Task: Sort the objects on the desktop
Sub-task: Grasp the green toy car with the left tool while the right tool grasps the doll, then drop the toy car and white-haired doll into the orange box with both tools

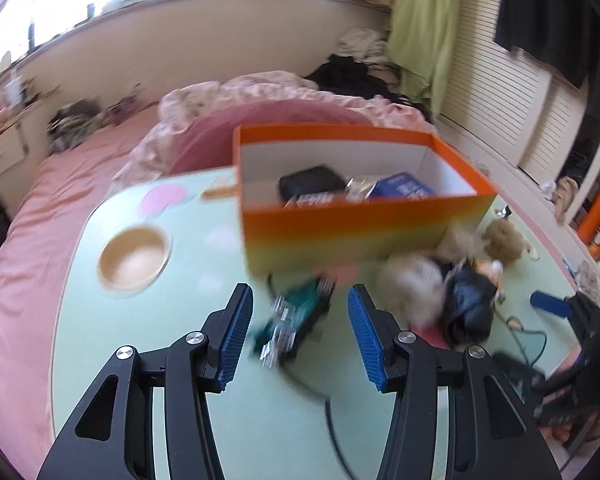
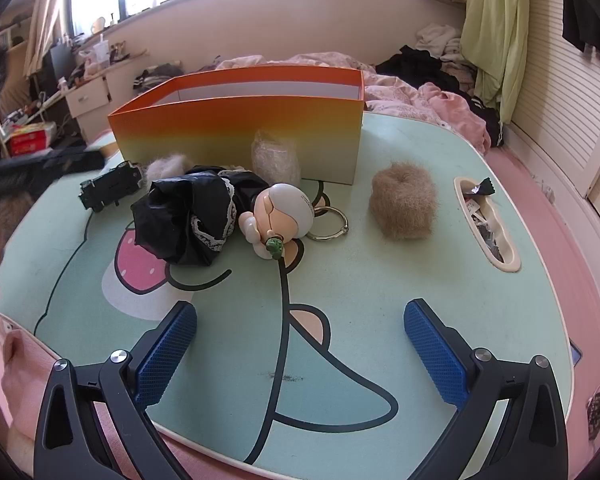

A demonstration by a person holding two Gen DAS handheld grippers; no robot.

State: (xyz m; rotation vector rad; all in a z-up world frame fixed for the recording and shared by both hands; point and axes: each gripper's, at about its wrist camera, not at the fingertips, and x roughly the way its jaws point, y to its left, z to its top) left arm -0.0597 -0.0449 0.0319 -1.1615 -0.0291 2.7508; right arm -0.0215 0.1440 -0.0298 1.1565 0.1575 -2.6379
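Observation:
A dark green toy car [image 1: 296,320] lies on the mint table [image 2: 380,300] in front of the orange box [image 1: 364,220]. My left gripper [image 1: 300,296] hovers over it, blurred. The car shows between the blue pads, which stand apart from it on both sides. In the right wrist view the same car [image 2: 110,188] rests on the table by the box [image 2: 236,136]. My right gripper [image 2: 300,308] stands wide open over the table's front, with nothing between its fingers. A doll in a black dress [image 2: 220,216] lies ahead of it.
The box holds a black pouch [image 1: 310,186] and a blue packet [image 1: 404,188]. A wooden bowl [image 1: 134,258] sits at the left. A fuzzy brown ball [image 2: 404,204], a metal ring [image 2: 328,220], a clear wrapped packet [image 2: 276,156] and an oblong tray [image 2: 504,260] share the table. A pink bed surrounds it.

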